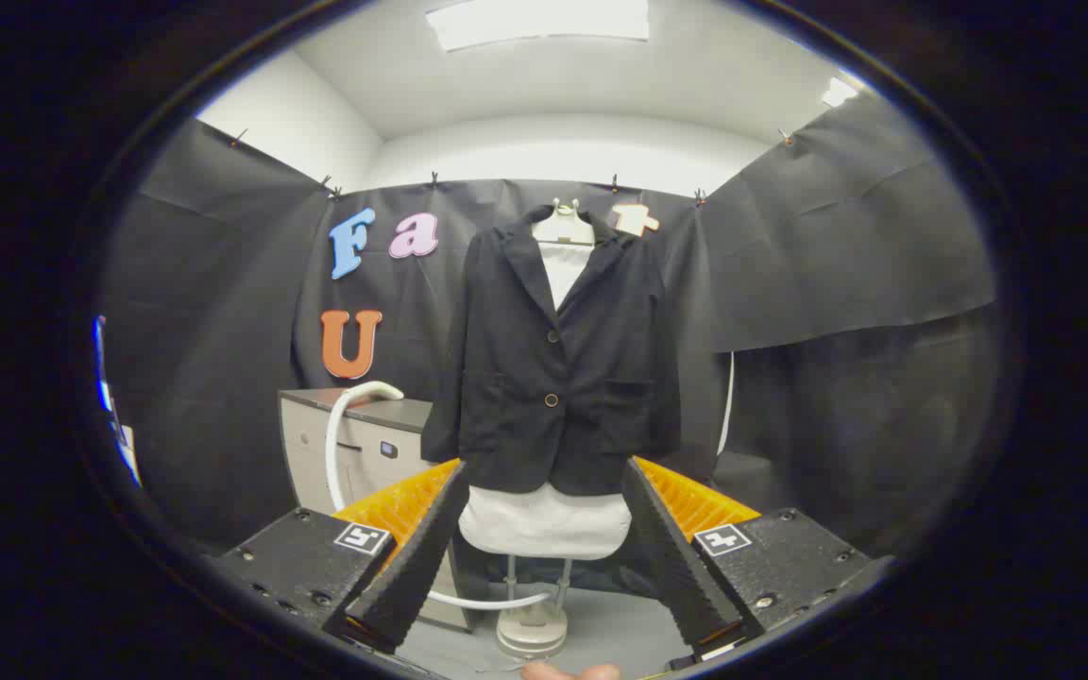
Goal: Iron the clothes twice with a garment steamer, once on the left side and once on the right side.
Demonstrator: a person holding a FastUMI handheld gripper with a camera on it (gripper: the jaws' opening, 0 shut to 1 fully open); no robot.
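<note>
Hanging beyond the open, empty claw [544,491], a dark jacket [555,364] fronts a grey cabinet [360,444] and white hose [334,444].

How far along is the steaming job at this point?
Nothing looks done yet. The tool is open and holds nothing, facing the black jacket on its stand. A white hose hangs by the cabinet. Left: picking up the steamer and both passes.
</note>
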